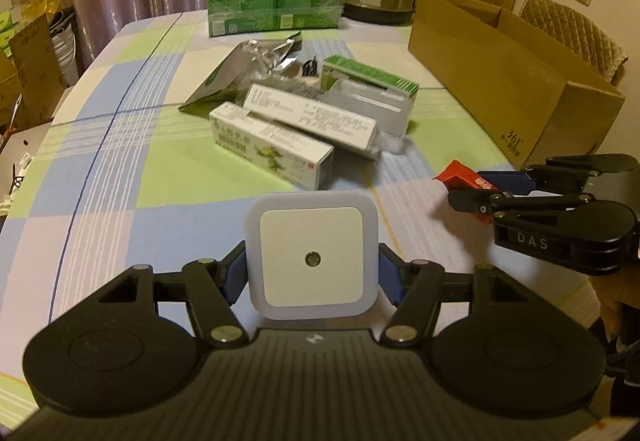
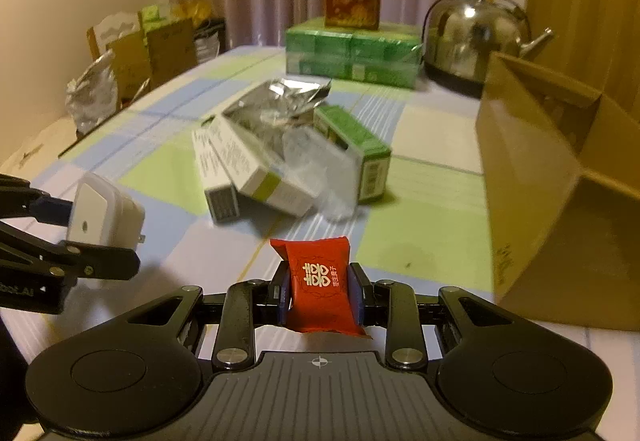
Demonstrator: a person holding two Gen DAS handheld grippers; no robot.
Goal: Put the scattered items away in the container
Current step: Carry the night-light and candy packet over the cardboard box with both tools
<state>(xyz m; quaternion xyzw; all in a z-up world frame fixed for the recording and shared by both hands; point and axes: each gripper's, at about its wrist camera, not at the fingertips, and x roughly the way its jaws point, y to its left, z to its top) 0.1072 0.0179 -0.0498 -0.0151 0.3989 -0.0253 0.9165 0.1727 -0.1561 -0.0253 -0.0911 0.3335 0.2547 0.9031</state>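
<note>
checked tablecloth (image 1: 120, 169) below left jaws clamped on white night light (image 1: 311, 259), right jaws on red packet (image 2: 320, 281)

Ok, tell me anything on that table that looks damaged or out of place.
The foil pouch mid-table is torn open and crumpled, lying against a jumble of small boxes that lean across each other at angles, with crinkled clear plastic spilling from the pile. The cardboard box and kettle look fine.
</note>
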